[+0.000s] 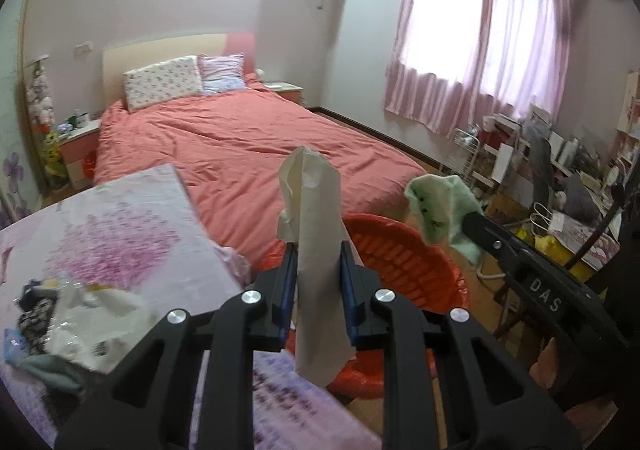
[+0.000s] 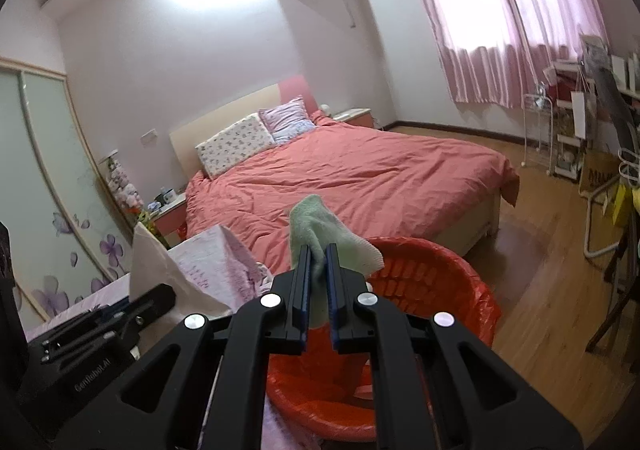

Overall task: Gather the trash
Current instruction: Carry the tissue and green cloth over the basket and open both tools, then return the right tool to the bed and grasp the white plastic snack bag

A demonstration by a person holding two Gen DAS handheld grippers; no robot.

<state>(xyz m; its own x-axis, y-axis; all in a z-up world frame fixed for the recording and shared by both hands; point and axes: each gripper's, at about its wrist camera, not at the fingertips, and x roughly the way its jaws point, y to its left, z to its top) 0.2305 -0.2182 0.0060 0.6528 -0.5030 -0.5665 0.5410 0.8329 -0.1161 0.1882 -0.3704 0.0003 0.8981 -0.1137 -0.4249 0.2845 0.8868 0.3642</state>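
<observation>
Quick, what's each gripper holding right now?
Left gripper: shut on cream paper.
Right gripper: shut on green cloth.

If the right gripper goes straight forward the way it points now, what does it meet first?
Probably the far rim of the red basket, which lies just ahead and below the right gripper shut on the green cloth. If it passes over that, the bed comes next; depth is unclear.

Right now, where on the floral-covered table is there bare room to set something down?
Bare: the table from its far edge by the bed to mid-cloth, and the near strip below the left gripper. Crowded: the near-left corner, under the pile of bags and scraps.
</observation>
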